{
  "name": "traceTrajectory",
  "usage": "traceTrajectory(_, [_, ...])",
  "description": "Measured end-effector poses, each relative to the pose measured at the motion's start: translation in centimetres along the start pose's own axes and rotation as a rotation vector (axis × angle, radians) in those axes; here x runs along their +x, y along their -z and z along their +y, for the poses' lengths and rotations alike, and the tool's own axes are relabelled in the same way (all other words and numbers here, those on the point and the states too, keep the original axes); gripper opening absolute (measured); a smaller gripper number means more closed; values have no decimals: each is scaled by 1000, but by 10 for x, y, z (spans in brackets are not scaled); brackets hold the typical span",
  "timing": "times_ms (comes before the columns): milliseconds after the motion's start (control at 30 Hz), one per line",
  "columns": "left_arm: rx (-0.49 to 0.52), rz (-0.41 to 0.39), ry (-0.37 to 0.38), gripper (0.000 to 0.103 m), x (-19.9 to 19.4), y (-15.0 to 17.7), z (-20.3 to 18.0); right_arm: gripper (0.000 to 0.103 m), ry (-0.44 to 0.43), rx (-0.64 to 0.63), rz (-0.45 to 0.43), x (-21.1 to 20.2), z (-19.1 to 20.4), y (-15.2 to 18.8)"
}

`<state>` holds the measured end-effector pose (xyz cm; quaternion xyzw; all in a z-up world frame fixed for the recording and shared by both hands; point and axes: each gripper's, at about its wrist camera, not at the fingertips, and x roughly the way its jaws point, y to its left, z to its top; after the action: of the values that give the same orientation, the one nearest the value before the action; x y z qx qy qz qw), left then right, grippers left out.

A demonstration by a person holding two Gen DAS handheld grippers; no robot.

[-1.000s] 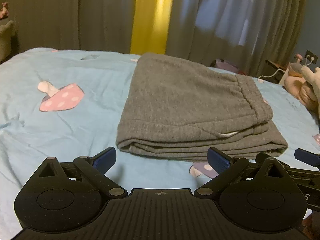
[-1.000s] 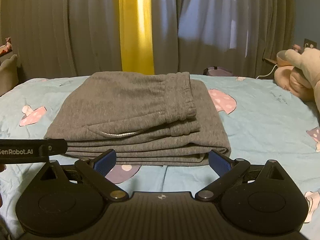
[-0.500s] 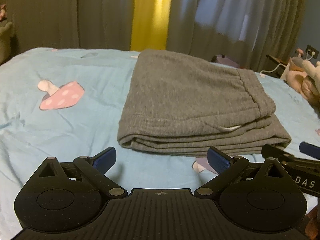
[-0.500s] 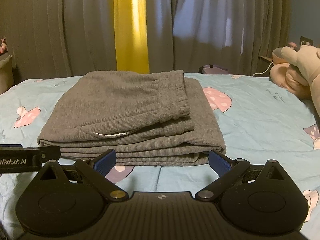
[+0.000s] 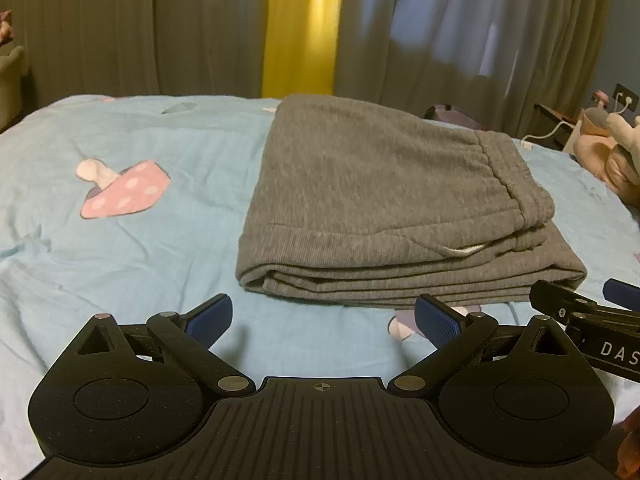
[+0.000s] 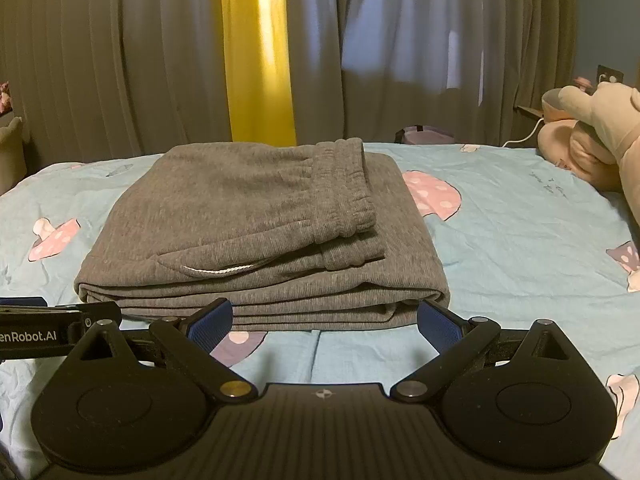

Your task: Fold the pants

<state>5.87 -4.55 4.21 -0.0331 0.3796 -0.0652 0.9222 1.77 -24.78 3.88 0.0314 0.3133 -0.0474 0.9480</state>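
**On the bed: folded pants, both tools clear**

On the blue mushroom-print bed sheet [image 6: 520, 240] I see the grey pants [image 6: 256, 232] lying folded in a thick ribbed knit stack. My left gripper [image 5: 323, 316] and right gripper [image 6: 325, 320] hover short, jaws apart and empty. I judge that snagging the soft near edge could spill the layers.

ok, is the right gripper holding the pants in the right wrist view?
No, the right gripper is open and empty, just short of the folded pants lying on the bed sheet.
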Motion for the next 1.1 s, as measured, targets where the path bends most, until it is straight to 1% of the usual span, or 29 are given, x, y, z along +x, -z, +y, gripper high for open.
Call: traceTrajectory(1100, [-5, 5, -8, 101, 1, 1, 2, 99, 1, 8, 6, 0, -2, 0])
